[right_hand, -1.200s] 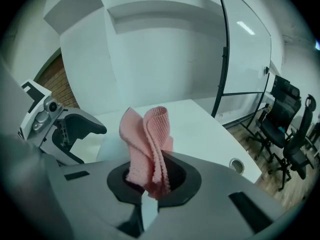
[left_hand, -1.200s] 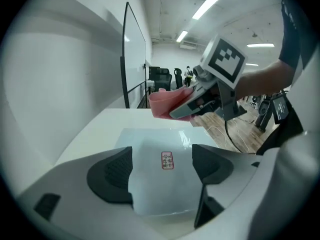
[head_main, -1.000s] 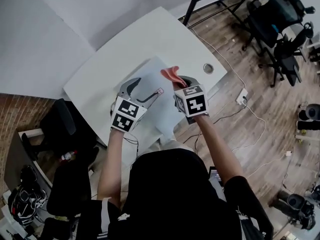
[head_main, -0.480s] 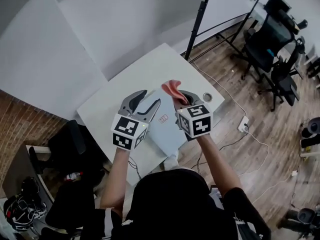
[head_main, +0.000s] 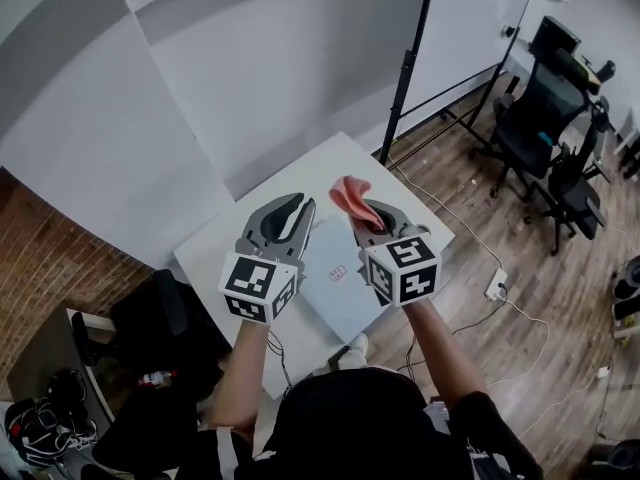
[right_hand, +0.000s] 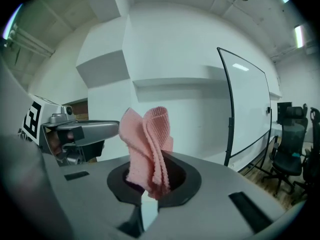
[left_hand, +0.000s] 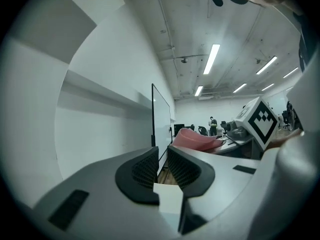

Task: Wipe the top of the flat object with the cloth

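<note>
The flat pale blue-grey object [head_main: 335, 293] lies on the white table [head_main: 330, 158], far below both grippers. My right gripper [head_main: 368, 218] is held up in the air, shut on a folded pink cloth [head_main: 351, 197] that stands up out of its jaws [right_hand: 147, 144]. My left gripper [head_main: 303, 206] hangs level with it to the left. Its jaws are closing, with only a narrow gap left and nothing between the ribbed pads [left_hand: 145, 168]. The left gripper view also catches the pink cloth [left_hand: 195, 140] and the right gripper's marker cube [left_hand: 260, 121].
A black stand pole [head_main: 405, 78] rises behind the table's right corner. Black office chairs [head_main: 540, 118] stand on the wood floor at right, with a cable and socket strip [head_main: 497, 286] nearer. A dark chair [head_main: 160, 318] sits at the table's left. White wall panels close the back.
Both grippers have risen well above the table and the flat object. The left jaws went from wide apart to nearly together. The cloth stays in the right gripper.
</note>
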A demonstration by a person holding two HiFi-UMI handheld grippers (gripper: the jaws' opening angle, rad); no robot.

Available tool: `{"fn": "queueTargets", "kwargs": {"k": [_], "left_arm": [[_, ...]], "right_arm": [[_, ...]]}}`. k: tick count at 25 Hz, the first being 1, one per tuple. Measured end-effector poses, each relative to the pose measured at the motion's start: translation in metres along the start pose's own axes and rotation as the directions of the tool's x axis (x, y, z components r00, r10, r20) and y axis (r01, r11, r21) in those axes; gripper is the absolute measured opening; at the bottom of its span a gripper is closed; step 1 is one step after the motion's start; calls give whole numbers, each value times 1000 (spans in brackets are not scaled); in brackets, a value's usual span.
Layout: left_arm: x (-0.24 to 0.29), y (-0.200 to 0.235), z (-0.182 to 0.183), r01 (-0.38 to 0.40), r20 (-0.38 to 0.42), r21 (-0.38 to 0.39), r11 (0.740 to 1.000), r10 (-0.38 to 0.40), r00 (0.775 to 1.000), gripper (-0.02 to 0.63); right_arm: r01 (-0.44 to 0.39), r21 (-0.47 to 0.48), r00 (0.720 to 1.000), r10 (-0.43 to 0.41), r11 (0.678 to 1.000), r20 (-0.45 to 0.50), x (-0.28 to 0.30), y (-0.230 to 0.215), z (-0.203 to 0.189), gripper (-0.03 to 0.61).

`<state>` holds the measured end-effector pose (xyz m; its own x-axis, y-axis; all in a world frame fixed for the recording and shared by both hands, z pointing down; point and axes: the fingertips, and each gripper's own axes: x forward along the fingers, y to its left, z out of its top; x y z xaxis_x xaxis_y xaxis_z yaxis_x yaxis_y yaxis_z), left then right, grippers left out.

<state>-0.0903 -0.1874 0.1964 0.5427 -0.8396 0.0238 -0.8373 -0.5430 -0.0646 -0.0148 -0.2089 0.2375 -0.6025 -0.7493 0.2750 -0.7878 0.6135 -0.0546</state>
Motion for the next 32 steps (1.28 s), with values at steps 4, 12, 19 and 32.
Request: {"fn": "queueTargets", "kwargs": {"k": [4,12,19,32], "left_arm": [[-3,5,14,-20,16,0,1000,20,1000,43],[-5,3,29,0,36,-25,1000,1,999,14],[-3,4,32,3,37,-12,1000,-3,999,12],[-3,9,37,-39,57,23,999,37,998,12]], "right_arm": [[7,-7,999,-7,1000,44,-4,1,18,44],[0,-4,995,1,1000,95,-6,3,37,44],[2,14,992,-3,1000,127,-3,-1,46,44],[9,3,991,-9,1000,136,-2,-1,47,44]]}}
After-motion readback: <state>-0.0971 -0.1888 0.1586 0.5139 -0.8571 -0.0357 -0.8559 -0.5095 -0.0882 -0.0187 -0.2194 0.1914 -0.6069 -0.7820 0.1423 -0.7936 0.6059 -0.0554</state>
